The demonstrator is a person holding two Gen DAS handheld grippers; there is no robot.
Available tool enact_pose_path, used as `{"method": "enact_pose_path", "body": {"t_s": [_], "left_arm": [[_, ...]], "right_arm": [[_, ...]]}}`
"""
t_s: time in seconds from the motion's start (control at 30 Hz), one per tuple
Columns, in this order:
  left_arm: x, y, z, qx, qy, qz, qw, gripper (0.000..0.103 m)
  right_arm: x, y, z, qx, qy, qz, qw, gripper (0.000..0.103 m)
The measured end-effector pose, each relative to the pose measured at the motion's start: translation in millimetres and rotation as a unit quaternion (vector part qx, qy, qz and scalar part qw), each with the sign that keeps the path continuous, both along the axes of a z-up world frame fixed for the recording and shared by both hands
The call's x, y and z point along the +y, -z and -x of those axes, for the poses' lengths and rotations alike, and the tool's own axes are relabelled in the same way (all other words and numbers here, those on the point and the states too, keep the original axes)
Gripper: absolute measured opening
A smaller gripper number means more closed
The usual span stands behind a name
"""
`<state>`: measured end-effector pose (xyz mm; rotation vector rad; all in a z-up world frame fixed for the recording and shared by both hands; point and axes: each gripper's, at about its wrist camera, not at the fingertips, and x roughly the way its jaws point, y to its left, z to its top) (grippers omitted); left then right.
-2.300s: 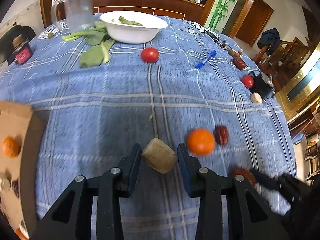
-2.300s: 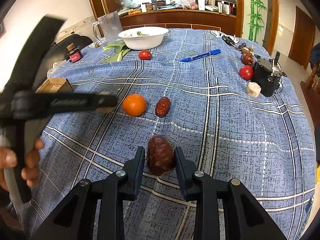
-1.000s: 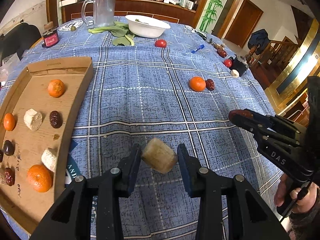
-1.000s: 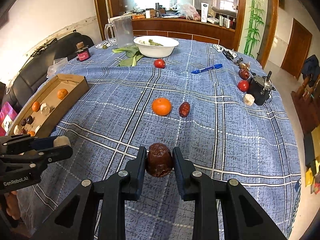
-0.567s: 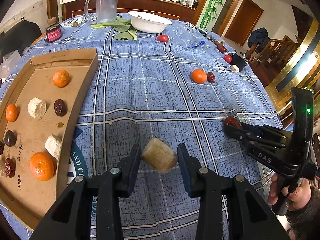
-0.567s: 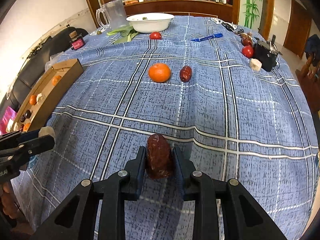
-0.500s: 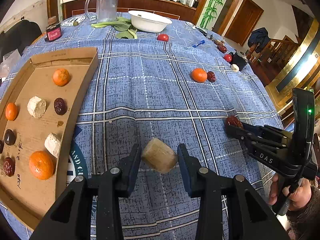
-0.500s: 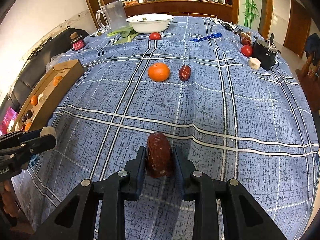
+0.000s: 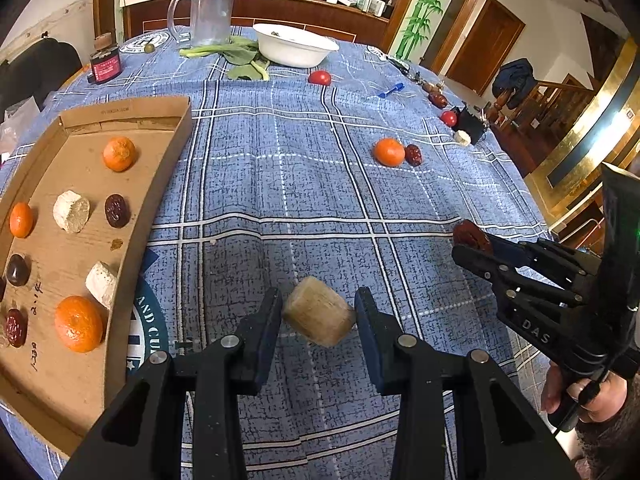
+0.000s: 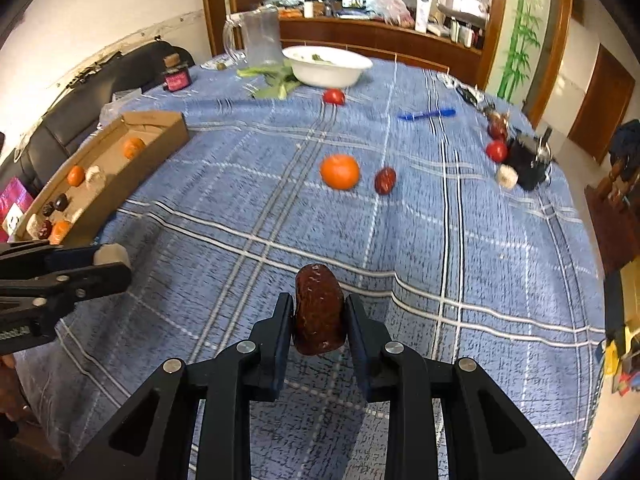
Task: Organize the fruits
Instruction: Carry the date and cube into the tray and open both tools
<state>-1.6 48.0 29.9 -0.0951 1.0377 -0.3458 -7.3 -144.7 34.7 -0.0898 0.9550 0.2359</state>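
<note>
Here the left gripper [image 9: 318, 316] pinches a pale beige chunk [image 9: 319, 317] between its two fingers, held above the blue checked cloth of the counter [image 9: 280, 184], just right of the near end of the cardboard tray [image 9: 132, 248]. The right gripper [image 10: 319, 312] clamps a wrinkled dark red date [image 10: 319, 309] upright between its fingers, over the cloth well to the right of the tray; a hand [image 9: 588, 396] grips its handle at the edge of the left wrist view. The tray itself lies along the left side of the counter and holds four oranges, the biggest orange [image 9: 78, 323] at its near end, along with three pale chunks and several dark dates spread over its floor. Farther out and well to the right of the tray, a loose orange [image 10: 339, 171] sits on the cloth with a small date [image 10: 385, 180] just beside it. Beyond the tray's far end lie a red tomato [image 10: 333, 96], a blue pen [image 10: 426, 113], some green leaves [image 9: 240, 56], a white bowl [image 9: 296, 46] and a clear jug [image 9: 210, 12]. Off toward the right edge, far from the tray, a small black device [image 10: 528, 164] stands with another tomato [image 10: 496, 150] and a pale chunk near it.
</note>
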Motion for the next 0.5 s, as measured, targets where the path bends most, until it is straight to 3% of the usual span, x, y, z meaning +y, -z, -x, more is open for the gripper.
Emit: {"method": "enact_pose_path", "body": {"t_s": [0.5], "left_arm": [[43.4,-25.5,-0.2,-0.028,-0.043,0.004,0.9987,0.036]], "right_arm": [[45.1,-18.0,-17.8,-0.008,-0.035,-0.018,0.999,0.028]]}}
